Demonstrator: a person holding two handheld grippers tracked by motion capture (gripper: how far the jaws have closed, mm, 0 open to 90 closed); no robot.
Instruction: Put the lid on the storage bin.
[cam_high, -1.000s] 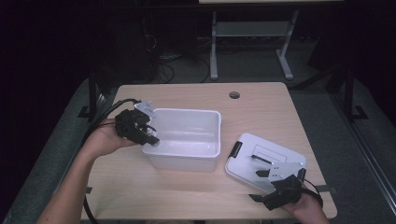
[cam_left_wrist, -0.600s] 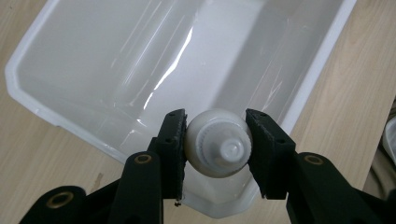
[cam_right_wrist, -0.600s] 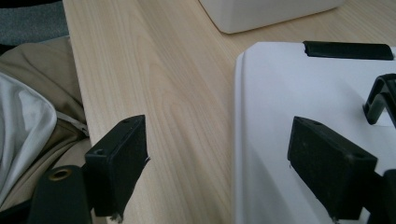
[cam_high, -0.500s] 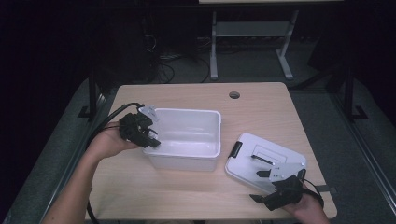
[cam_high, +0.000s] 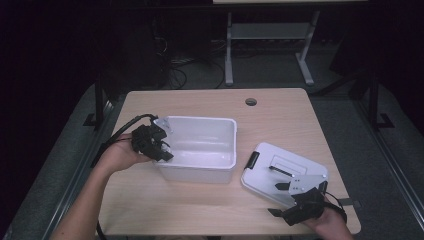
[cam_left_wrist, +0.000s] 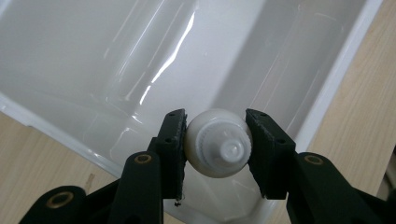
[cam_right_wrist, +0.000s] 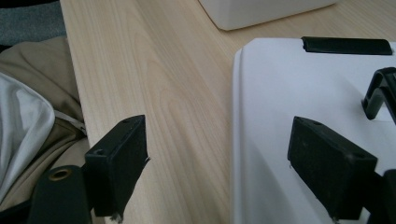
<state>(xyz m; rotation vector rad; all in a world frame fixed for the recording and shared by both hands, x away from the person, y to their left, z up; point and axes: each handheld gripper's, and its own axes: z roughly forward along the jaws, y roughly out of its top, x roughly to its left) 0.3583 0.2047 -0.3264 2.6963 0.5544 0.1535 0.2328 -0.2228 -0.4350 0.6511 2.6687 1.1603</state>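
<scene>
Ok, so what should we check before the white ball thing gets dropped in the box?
1. Left gripper holds the white ball-shaped thing firmly, pads on both sides: ok.
2. Thing is over the open white bin, inside its rim: ok.
3. Bin floor below is bare: ok.
4. Lid lies off the bin on the table: ok.
5. Right gripper is open, one jaw over the lid's edge, away from the bin: ok.
6. Drop height above bin floor: cannot tell.
</scene>
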